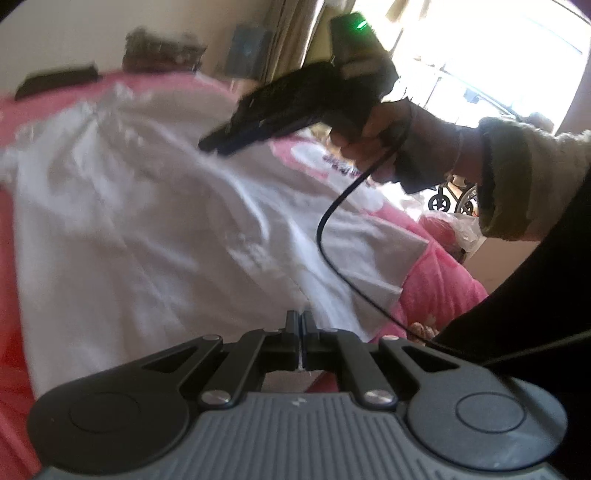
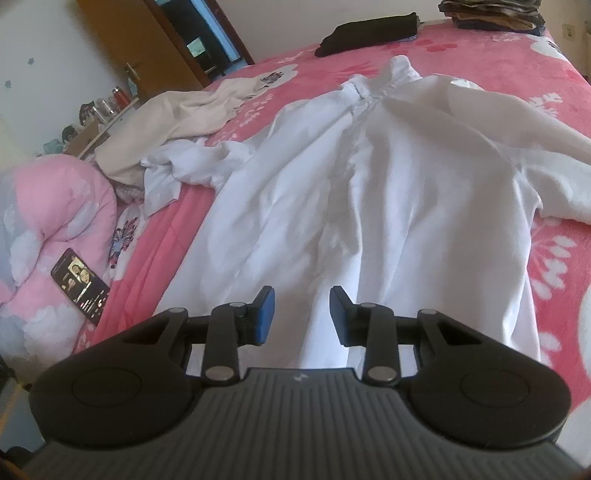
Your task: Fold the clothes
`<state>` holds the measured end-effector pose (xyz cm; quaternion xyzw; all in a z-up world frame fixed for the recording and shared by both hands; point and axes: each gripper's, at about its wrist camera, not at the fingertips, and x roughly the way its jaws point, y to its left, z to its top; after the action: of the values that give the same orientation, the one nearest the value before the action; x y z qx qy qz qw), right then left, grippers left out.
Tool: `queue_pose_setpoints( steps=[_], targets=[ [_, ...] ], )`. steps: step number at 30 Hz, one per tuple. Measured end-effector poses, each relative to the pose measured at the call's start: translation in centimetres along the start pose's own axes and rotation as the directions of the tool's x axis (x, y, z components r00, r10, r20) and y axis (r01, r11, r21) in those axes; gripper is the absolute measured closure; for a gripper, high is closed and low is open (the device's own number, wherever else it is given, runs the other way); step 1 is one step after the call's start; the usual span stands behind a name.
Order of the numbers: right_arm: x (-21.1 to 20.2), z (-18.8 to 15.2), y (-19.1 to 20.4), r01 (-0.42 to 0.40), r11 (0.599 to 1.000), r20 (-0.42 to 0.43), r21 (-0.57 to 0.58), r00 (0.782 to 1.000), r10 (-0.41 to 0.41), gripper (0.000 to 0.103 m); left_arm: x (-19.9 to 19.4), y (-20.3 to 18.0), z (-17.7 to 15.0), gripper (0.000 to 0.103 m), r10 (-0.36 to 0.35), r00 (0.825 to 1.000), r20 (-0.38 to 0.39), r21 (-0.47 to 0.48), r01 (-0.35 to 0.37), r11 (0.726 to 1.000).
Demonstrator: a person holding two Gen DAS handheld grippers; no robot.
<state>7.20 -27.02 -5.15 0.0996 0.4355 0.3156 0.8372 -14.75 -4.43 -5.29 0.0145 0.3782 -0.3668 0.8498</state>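
So from my seat here: the white shirt (image 2: 369,192) is spread out on the pink bedspread (image 2: 546,122), collar end pointing away from me and the hem right under the right claw (image 2: 302,315). That claw's jaws stand partly apart with nothing between them, just hovering over the hem edge, blue pads (image 2: 266,310) clear of the cloth.

The left claw (image 1: 300,325) is pinched fully together, and I can see a thin sliver of white fabric caught between the jaws, so it's holding an edge of the shirt. That view is pretty blurry though. In it I also see the right hand (image 1: 373,147) wrapped around the other gripper's handle, up above the shirt, with a black cable (image 1: 325,221) dangling down from it.

Other stuff on the bed: a beige garment (image 2: 177,118) crumpled off to the left of the shirt, a folded black piece (image 2: 369,31) at the far end, a stack of folded clothes (image 2: 491,14) in the far corner, a pink quilt (image 2: 48,206) bunched up at the left, and a phone (image 2: 80,284) lying beside it with its screen lit.
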Motion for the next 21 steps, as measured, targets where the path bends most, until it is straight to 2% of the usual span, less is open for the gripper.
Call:
queue_pose_setpoints(
  steps=[5,7,9,13,16,21],
  targets=[
    [-0.8,-0.4,0.7,0.005,1.000,0.007,-0.011,1.000,-0.005,0.071,-2.0,-1.3,0.7,0.101,0.005,0.995,0.096,0.059,-0.011,0.998],
    [-0.9,-0.5,0.8,0.012,1.000,0.004,-0.017,1.000,-0.012,0.071,-1.4,-1.2,0.7,0.101,0.010,0.998,0.063,0.054,-0.013,0.998],
    [-0.8,-0.7,0.9,0.020,0.999,-0.006,-0.028,1.000,-0.021,0.071,0.0,-0.7,0.2,0.101,0.011,1.000,-0.023,0.026,-0.010,1.000],
    [-0.1,-1.3,1.4,0.056,0.996,-0.035,-0.069,0.998,-0.059,0.071,2.7,0.5,-0.9,0.101,0.067,0.979,-0.192,-0.037,-0.076,0.996],
    [0.7,-1.4,2.1,0.076,0.988,-0.053,-0.132,0.995,-0.083,0.071,2.8,1.7,-0.8,0.101,0.048,0.978,-0.203,-0.115,-0.073,0.991],
    [1.9,-0.8,4.1,0.113,0.954,-0.038,-0.277,0.991,-0.128,0.071,2.2,1.6,-0.3,0.101,0.021,0.989,-0.149,-0.113,-0.039,0.993]
  ],
)
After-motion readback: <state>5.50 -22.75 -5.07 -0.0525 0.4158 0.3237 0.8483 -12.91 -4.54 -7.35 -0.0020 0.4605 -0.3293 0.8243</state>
